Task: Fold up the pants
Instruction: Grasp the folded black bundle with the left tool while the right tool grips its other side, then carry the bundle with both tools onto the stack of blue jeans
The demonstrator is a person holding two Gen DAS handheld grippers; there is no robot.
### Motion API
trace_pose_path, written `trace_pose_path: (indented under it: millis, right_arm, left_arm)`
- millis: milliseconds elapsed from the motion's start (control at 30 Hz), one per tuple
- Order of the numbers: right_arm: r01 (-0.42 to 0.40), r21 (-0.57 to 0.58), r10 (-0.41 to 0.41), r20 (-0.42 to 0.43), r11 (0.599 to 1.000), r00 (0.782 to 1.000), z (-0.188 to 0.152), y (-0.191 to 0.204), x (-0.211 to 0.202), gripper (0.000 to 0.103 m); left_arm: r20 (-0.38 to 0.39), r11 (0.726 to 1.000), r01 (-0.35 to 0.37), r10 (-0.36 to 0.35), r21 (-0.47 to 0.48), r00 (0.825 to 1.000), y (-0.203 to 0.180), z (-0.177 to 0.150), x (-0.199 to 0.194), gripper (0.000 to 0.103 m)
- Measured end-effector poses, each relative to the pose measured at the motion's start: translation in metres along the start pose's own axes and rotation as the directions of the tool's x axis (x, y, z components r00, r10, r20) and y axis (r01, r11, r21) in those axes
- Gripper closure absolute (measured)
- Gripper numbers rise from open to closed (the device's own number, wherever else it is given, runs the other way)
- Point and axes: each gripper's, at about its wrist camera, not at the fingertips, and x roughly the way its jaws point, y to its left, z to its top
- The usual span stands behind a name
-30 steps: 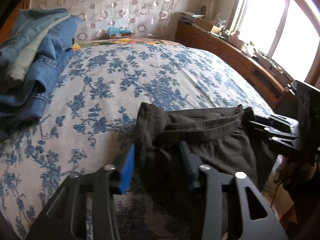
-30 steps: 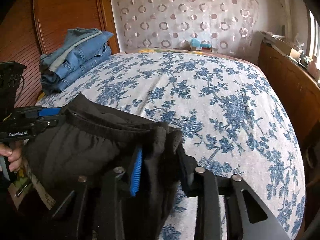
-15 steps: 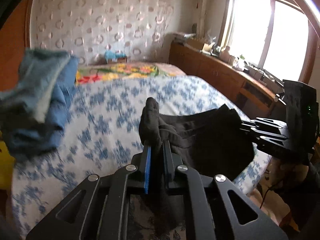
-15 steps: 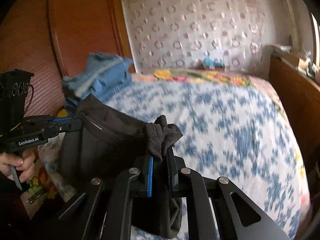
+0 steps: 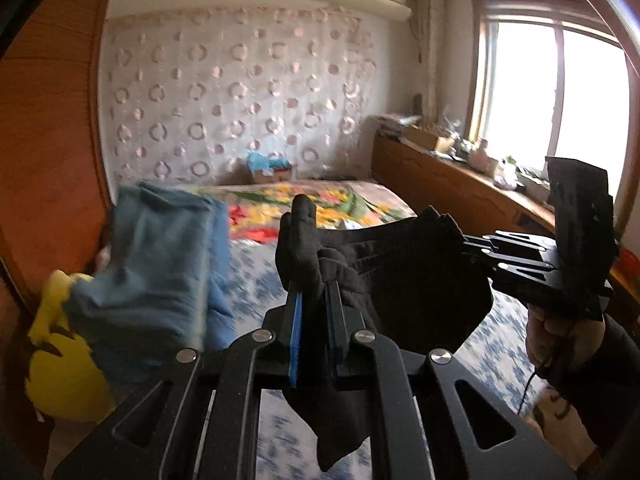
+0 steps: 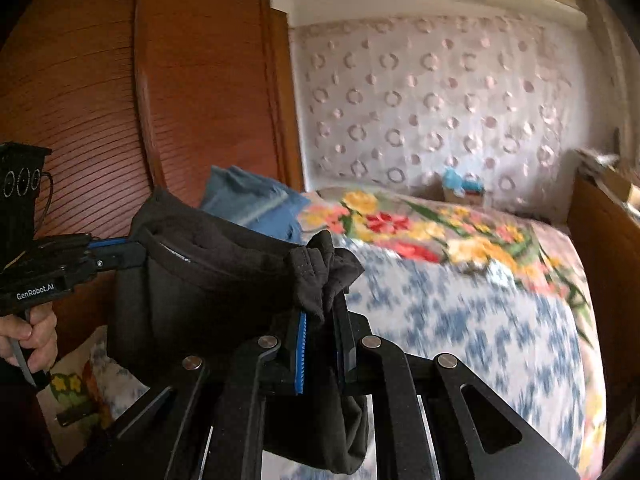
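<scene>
Bed (image 5: 486, 364), jeans pile (image 5: 160, 280) left of gripped pants (image 5: 420, 280).

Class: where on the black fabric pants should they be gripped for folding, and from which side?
Grip the black fabric pants at the waistband's two ends, one gripper from each side. The band hangs taut between the left gripper and right gripper, fabric draping below.

"GenRobot.AI" in white on the left tool's (image 6: 120, 252) black body
</scene>
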Motion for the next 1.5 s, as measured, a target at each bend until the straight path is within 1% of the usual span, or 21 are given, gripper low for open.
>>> trace_pose_path:
  millis: [133, 267, 400, 500, 567, 667, 800, 1000, 1100, 1233, 1300, 1367, 1400, 1433, 1467, 1500]
  right_arm:
    - [-0.058, -0.053, 0.06, 0.031, 0.997, 0.998, 0.028, 0.001, 0.028, 0.093]
    - [-0.11, -0.1, 0.115, 0.052, 0.989, 0.992, 0.048, 0.003, 0.056, 0.093]
    - [-0.141, -0.146, 0.15, 0.052, 0.979, 0.987, 0.073, -0.007, 0.098, 0.093]
    - [-0.162, -0.189, 0.175, 0.058, 0.969, 0.983, 0.091, -0.013, 0.126, 0.093]
    - [-0.178, -0.195, 0.191, 0.052, 0.965, 0.98, 0.1, -0.017, 0.149, 0.093]
    - [-0.201, -0.187, 0.213, 0.048, 0.962, 0.976, 0.104, -0.022, 0.171, 0.093]
    - [-0.212, -0.21, 0.226, 0.049, 0.955, 0.973, 0.114, -0.02, 0.204, 0.093]
    - [-0.238, -0.273, 0.25, 0.01, 0.932, 0.968, 0.131, -0.009, 0.253, 0.093]
    - [-0.265, -0.301, 0.275, -0.007, 0.916, 0.961, 0.138, -0.002, 0.268, 0.093]
    - [-0.304, -0.283, 0.305, -0.043, 0.91, 0.951, 0.139, 0.002, 0.287, 0.092]
    - [-0.305, -0.257, 0.3, -0.061, 0.917, 0.952, 0.135, -0.002, 0.293, 0.092]
    - [-0.292, -0.223, 0.285, -0.064, 0.93, 0.956, 0.138, -0.009, 0.299, 0.083]
    - [-0.287, -0.206, 0.281, -0.055, 0.936, 0.958, 0.14, -0.012, 0.299, 0.081]
    - [-0.286, -0.189, 0.284, -0.042, 0.939, 0.958, 0.143, -0.015, 0.298, 0.075]
    - [-0.285, -0.175, 0.285, -0.029, 0.942, 0.958, 0.145, -0.017, 0.296, 0.069]
    - [-0.282, -0.165, 0.283, -0.015, 0.945, 0.959, 0.147, -0.021, 0.291, 0.067]
  left_arm:
    - [0.022, 0.999, -0.051, 0.051, -0.019, 0.998, 0.029, 0.008, 0.0, 0.092]
    - [0.034, 0.995, -0.092, 0.093, -0.04, 0.995, 0.049, 0.014, 0.003, 0.092]
    - [0.074, 0.988, -0.14, 0.146, -0.071, 0.987, 0.068, 0.021, -0.001, 0.092]
    - [0.085, 0.979, -0.193, 0.199, -0.073, 0.976, 0.08, 0.023, 0.002, 0.092]
    - [0.088, 0.975, -0.201, 0.21, -0.099, 0.974, 0.091, 0.025, 0.007, 0.092]
    - [0.095, 0.965, -0.236, 0.247, -0.115, 0.964, 0.102, 0.027, 0.012, 0.092]
    - [0.097, 0.957, -0.255, 0.269, -0.135, 0.958, 0.111, 0.025, 0.017, 0.092]
    - [0.081, 0.94, -0.283, 0.303, -0.19, 0.95, 0.124, 0.01, 0.02, 0.092]
    - [0.067, 0.93, -0.296, 0.317, -0.216, 0.946, 0.128, 0.001, 0.021, 0.092]
    - [0.033, 0.923, -0.315, 0.33, -0.219, 0.944, 0.13, -0.008, 0.024, 0.092]
    - [0.022, 0.917, -0.336, 0.349, -0.215, 0.937, 0.131, -0.01, 0.025, 0.092]
    - [0.021, 0.917, -0.331, 0.344, -0.221, 0.939, 0.132, -0.011, 0.023, 0.092]
    - [0.019, 0.917, -0.33, 0.342, -0.223, 0.939, 0.132, -0.011, 0.022, 0.092]
    - [0.019, 0.917, -0.333, 0.345, -0.221, 0.938, 0.131, -0.01, 0.021, 0.09]
    - [0.022, 0.916, -0.336, 0.349, -0.218, 0.937, 0.13, -0.01, 0.02, 0.086]
    - [0.027, 0.916, -0.336, 0.349, -0.218, 0.937, 0.13, -0.009, 0.019, 0.077]
